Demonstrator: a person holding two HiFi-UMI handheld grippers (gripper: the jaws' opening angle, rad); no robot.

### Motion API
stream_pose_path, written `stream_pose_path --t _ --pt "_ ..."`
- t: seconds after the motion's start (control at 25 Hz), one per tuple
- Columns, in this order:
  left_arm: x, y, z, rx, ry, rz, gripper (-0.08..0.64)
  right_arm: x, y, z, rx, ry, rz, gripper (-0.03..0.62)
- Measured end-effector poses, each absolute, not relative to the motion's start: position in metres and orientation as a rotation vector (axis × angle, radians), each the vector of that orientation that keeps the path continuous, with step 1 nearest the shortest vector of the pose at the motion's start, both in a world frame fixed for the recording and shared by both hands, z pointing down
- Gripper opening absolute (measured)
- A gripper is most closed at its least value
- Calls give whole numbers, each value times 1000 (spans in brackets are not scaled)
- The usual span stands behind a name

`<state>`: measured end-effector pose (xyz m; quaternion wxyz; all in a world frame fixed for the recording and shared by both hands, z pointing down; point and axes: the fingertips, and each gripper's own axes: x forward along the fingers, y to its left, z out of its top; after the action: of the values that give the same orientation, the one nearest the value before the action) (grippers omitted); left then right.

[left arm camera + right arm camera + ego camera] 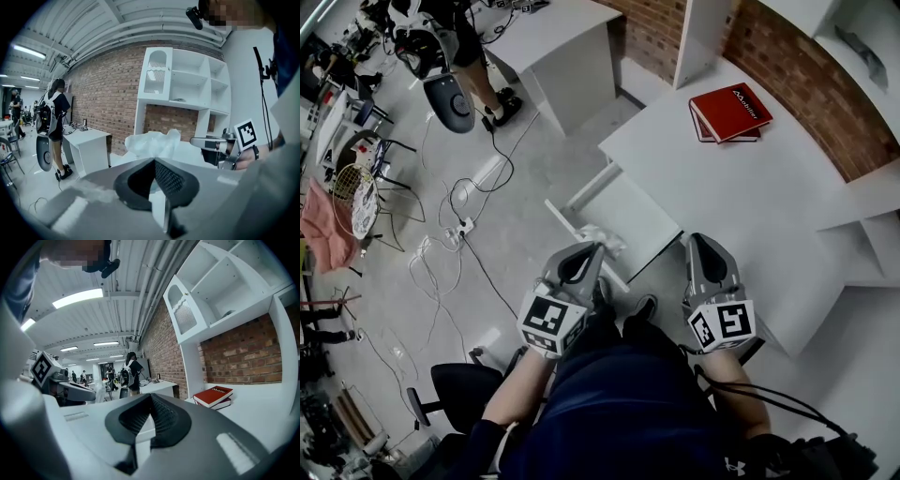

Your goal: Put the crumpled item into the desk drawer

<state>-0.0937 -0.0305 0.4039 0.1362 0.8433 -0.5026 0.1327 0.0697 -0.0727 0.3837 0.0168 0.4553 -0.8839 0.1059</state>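
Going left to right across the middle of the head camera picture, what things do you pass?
Pink cloth → power strip → left gripper → right gripper.

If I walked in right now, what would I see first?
The red books on the white desk jump out first, lying near the brick wall. Next comes the crumpled white item pinched in the left gripper, right by the open drawer.
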Motion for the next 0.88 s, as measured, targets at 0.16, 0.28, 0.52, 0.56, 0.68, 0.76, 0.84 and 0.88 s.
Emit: stream_pose_path --t 0.16,0.28,0.52,0.56,0.68,0.76,0.84,0.88 --pt "-99 -50 414 2458 -1409 402 2 69 -84 386 1466 -2712 319 2" --pt "-98 -73 421 2487 -1344 418 2 73 -99 385 1529 -2667 312 2" --pt "-102 -106 445 2501 -1183 437 2 71 -113 388 1659 -2552 331 3" --pt "-102 -111 449 2504 -1154 446 2 70 -113 389 1679 -2531 336 3" --pt "-103 -126 464 2507 -1063 483 2 70 -114 392 1741 -2465 352 3" --pt "-101 -135 477 2504 -1002 511 2 72 -114 395 1790 -2422 364 3" --pt "-96 -142 488 2494 -947 536 2 78 -112 398 1836 -2385 377 3" --pt "-92 -146 495 2485 -923 549 2 81 -110 400 1857 -2368 386 3"
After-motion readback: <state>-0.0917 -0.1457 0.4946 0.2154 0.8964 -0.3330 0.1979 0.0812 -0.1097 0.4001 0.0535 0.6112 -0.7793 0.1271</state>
